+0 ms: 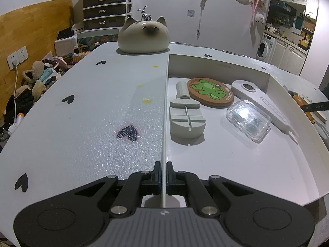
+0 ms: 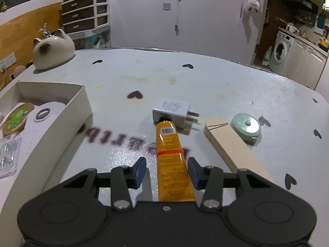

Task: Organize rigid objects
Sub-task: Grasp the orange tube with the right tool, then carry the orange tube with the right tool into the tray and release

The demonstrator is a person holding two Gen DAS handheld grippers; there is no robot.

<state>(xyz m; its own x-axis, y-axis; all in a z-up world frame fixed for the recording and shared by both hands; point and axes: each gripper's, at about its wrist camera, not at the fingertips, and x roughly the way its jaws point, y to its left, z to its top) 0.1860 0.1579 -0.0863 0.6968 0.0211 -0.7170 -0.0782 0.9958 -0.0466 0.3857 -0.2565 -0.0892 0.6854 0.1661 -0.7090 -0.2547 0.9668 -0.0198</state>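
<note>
On the table, the left gripper (image 1: 163,177) pinches the white box's (image 1: 273,82) thin side wall. The right gripper (image 2: 167,169) stands apart around an orange tube (image 2: 171,156), its pads not pressing; the tube's cap touches a white charger (image 2: 174,111).

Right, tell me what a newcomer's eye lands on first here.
The orange tube lying between the right gripper's open fingers, cap toward a white plug adapter. Next, the left gripper pinching the white box's wall, with the green frog coaster inside.
</note>
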